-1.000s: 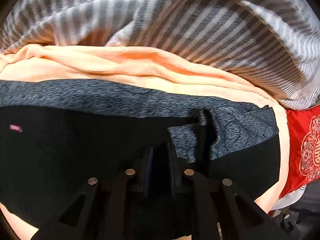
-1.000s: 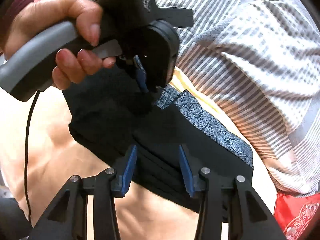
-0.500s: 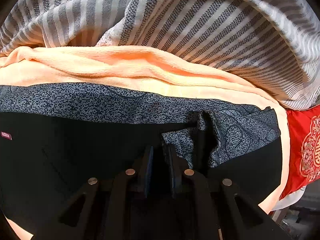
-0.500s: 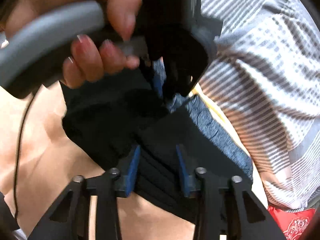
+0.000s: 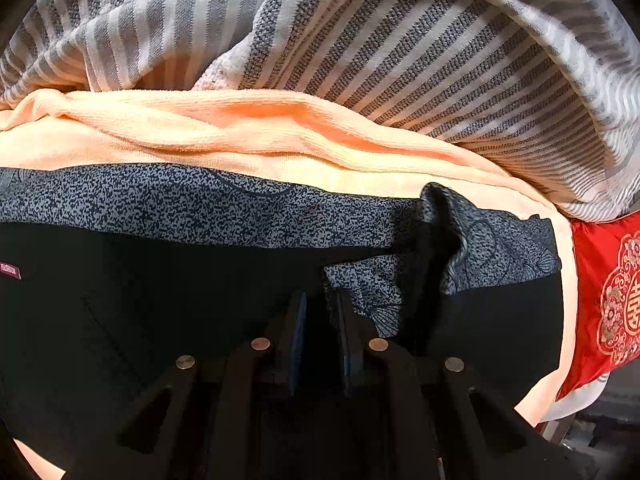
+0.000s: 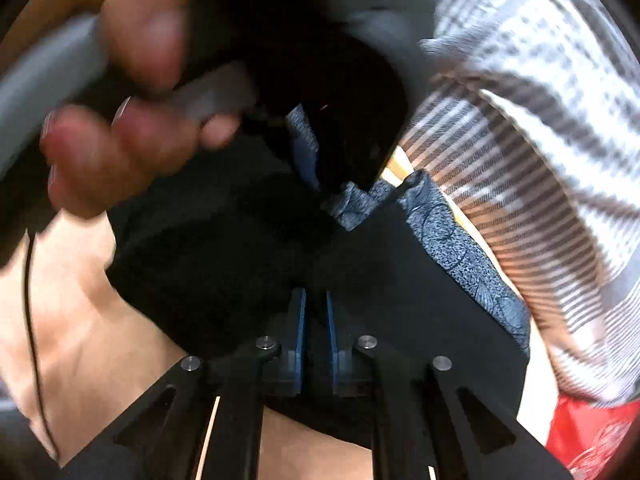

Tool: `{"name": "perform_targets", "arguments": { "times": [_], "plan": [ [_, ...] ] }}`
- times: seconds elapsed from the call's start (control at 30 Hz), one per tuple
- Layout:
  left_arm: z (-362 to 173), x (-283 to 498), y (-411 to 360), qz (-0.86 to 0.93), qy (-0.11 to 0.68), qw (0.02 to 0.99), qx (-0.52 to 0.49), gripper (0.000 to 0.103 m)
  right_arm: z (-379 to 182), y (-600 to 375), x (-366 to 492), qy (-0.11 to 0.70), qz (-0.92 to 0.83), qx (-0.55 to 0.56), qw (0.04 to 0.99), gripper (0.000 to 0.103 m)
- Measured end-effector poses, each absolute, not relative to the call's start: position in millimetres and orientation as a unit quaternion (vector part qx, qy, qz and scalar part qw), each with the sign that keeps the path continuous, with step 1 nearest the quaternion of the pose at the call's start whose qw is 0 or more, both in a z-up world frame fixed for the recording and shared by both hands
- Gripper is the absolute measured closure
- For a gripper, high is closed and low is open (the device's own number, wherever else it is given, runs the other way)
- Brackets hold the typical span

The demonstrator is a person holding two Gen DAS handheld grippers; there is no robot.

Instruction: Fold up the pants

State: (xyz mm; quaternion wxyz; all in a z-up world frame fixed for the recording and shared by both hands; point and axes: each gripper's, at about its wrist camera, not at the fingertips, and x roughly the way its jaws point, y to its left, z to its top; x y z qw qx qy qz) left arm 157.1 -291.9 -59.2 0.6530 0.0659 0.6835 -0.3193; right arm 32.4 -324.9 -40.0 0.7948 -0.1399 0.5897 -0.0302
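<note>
Black pants [image 5: 120, 300] with a blue-grey patterned waistband [image 5: 200, 208] lie on a peach towel [image 5: 200, 140]. My left gripper [image 5: 320, 312] is shut on the fabric just below the waistband, beside a folded-over patterned corner. In the right wrist view a hand [image 6: 132, 120] holds that left gripper [image 6: 320, 184], which pinches the waistband there. My right gripper [image 6: 316, 312] is closing on the near edge of the black pants [image 6: 220, 260]. Its blue pads stand a narrow gap apart with black fabric pressed between them.
A grey-and-white striped cloth [image 5: 400, 60] is bunched behind the towel. Red embroidered fabric [image 5: 600, 280] lies at the right edge. A thin black cable [image 6: 30, 300] hangs at the left over the peach towel [image 6: 80, 340]. A small magenta label [image 5: 10, 270] sits on the pants.
The right gripper's jaws have narrowed from wide apart to a thin gap around the black fabric, and it has moved closer to the left gripper. The left gripper has kept its grip and place.
</note>
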Motion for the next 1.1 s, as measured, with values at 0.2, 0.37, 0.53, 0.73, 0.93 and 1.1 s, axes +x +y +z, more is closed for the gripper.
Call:
{"name": "perform_targets", "arguments": {
  "times": [0.2,0.37,0.53,0.73,0.93,1.1],
  "plan": [
    [-59,159,-288,-0.317,0.687,0.652,0.055,0.087,-31,-321,20,0.602,-0.003,-0.106,0.792,0.094],
    [-50,160,-281,-0.305,0.680,0.664,0.064,0.087,-29,-313,9,0.605,-0.006,-0.088,0.791,0.094],
    [-20,158,-272,-0.297,0.657,0.688,0.078,0.087,-17,-328,7,0.605,-0.002,-0.033,0.795,0.092],
    [30,134,-304,-0.357,0.621,0.693,0.084,0.087,19,-419,-20,0.578,-0.120,0.134,0.796,0.092],
    [11,109,-357,-0.371,0.637,0.669,0.096,0.087,6,-535,-38,0.550,-0.229,0.285,0.751,0.092],
    [-27,101,-343,-0.324,0.668,0.663,0.102,0.088,-26,-550,-40,0.558,-0.202,0.350,0.724,0.093]
  ]
}}
